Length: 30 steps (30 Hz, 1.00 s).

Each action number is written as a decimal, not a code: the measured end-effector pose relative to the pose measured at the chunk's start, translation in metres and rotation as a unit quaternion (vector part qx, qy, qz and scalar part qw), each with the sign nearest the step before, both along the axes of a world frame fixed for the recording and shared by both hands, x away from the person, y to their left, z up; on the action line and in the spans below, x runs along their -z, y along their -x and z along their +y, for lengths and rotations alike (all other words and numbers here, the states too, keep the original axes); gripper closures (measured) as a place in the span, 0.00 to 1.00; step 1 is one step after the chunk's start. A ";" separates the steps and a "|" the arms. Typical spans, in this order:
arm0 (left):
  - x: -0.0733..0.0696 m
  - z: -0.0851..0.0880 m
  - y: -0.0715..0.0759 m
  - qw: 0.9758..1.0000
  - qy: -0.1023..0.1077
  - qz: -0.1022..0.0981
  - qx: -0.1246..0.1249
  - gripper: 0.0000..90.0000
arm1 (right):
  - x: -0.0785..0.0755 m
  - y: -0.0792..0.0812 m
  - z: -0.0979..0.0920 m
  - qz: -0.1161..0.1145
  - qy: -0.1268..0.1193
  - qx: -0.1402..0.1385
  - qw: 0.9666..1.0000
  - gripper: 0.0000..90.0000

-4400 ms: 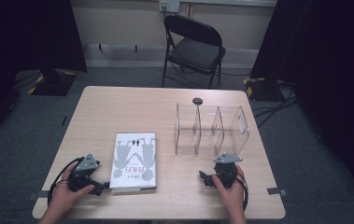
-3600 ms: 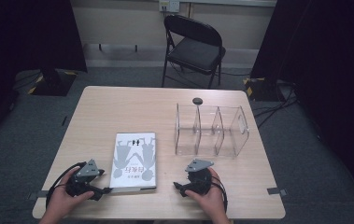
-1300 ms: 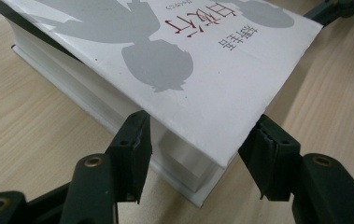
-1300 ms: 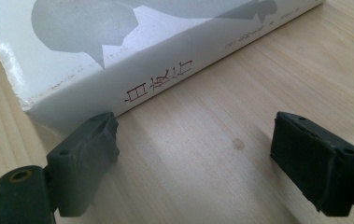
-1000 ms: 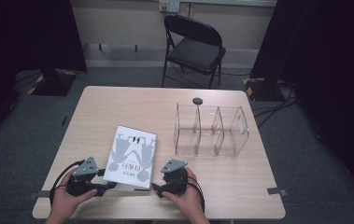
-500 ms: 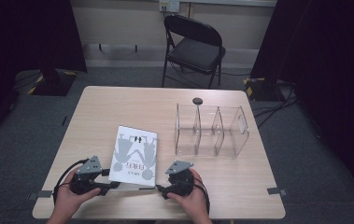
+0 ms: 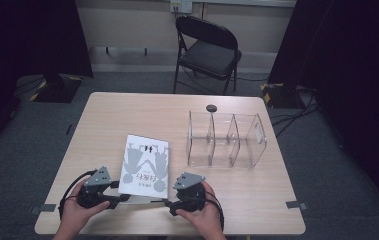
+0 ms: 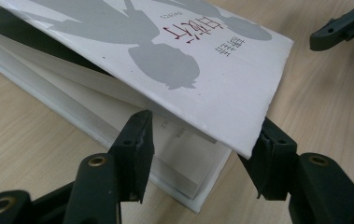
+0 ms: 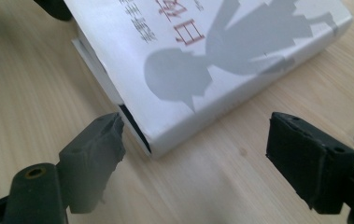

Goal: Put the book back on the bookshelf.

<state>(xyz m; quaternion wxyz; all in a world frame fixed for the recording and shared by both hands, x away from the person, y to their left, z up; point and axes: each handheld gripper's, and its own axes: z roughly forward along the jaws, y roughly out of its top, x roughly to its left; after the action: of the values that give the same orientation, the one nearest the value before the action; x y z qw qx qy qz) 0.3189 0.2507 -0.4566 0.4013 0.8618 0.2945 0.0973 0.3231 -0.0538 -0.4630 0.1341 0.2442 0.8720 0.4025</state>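
Leverage is coming from the left gripper (image 8: 198, 163), whose jaws are half closed around the lifted front cover of the white book (image 7: 144, 164), lying near the table's (image 7: 127, 110) front edge left of the clear divided organizer (image 7: 227, 140). Its grip looks loose, so it should be pinching firmly before raising further. The right gripper (image 9: 198, 158), jaws standing wide and empty, is flanking the book's near corner; it should be sliding one jaw beneath. The left gripper view is exposing the page block under the cover; the high view is placing both hands.
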 end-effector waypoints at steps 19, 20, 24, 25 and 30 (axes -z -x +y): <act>-0.010 -0.005 -0.002 1.000 -0.003 0.002 -0.004 0.52 | 0.007 -0.001 0.046 -0.041 0.031 -0.033 0.998 0.17; -0.011 -0.005 -0.002 1.000 -0.004 0.002 -0.003 0.52 | 0.007 -0.001 0.049 -0.041 0.026 -0.029 0.998 0.16; -0.012 -0.006 -0.002 1.000 -0.005 0.002 -0.004 0.52 | 0.008 -0.003 0.051 -0.045 0.024 -0.027 0.998 0.15; -0.013 -0.006 -0.002 1.000 -0.006 0.002 -0.004 0.52 | 0.008 -0.003 0.052 -0.046 0.027 -0.024 0.998 0.15; -0.013 -0.007 -0.002 1.000 -0.001 0.004 -0.008 0.52 | 0.009 -0.005 0.055 -0.052 0.029 -0.019 0.998 0.12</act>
<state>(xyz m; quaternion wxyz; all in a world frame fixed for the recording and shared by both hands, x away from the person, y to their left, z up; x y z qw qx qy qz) 0.3207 0.2436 -0.4435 0.3984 0.8604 0.3027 0.0969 0.3280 0.0015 -0.4719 0.1784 0.2027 0.8797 0.3913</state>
